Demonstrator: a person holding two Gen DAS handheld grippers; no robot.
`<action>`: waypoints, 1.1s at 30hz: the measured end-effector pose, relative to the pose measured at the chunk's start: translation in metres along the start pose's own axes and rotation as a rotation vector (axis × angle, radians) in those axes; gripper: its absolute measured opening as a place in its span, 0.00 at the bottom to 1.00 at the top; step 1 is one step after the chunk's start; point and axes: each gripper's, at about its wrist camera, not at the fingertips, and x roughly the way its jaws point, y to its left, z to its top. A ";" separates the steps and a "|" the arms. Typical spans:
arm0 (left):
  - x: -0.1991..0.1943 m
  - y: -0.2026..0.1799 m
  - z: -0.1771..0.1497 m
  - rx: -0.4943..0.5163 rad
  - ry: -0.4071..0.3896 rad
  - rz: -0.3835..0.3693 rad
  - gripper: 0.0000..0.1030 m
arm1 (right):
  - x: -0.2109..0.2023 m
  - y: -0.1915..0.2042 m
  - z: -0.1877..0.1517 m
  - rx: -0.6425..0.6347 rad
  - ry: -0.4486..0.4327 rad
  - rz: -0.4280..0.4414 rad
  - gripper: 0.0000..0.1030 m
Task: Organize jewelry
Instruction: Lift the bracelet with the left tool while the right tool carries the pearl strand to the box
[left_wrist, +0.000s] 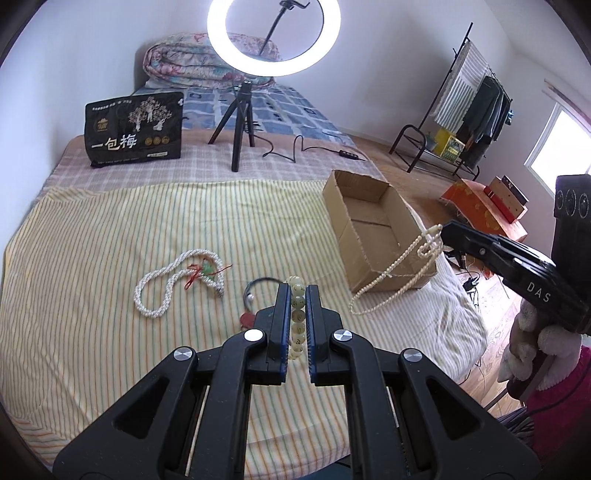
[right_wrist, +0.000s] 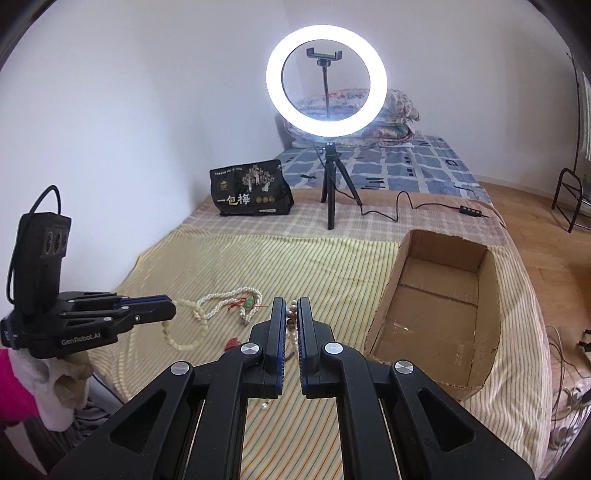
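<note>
My left gripper (left_wrist: 297, 291) is shut on a pale green bead bracelet (left_wrist: 297, 317), held above the striped bedspread; the bracelet hangs from it in the right wrist view (right_wrist: 173, 338). My right gripper (right_wrist: 291, 306) is shut on a pearl necklace (right_wrist: 293, 338), which dangles in a long loop in the left wrist view (left_wrist: 391, 277) beside the open cardboard box (left_wrist: 384, 236). A twisted pearl necklace (left_wrist: 166, 284) with a green and red charm lies on the bedspread. A black cord necklace (left_wrist: 255, 291) with a red piece lies in front of my left gripper.
The box (right_wrist: 484, 314) stands at the bed's right edge. A ring light on a tripod (left_wrist: 240, 122), its cable (left_wrist: 314, 151) and a black snack bag (left_wrist: 135, 129) stand further back. A folded quilt (left_wrist: 177, 62) lies at the far end.
</note>
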 end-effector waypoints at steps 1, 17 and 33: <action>0.000 -0.003 0.002 0.003 -0.003 -0.006 0.05 | -0.003 -0.002 0.002 0.003 -0.009 -0.003 0.04; 0.032 -0.069 0.035 0.054 -0.023 -0.090 0.05 | -0.021 -0.063 0.034 0.075 -0.094 -0.121 0.04; 0.106 -0.133 0.066 0.114 -0.005 -0.116 0.05 | 0.002 -0.138 0.038 0.124 -0.061 -0.257 0.04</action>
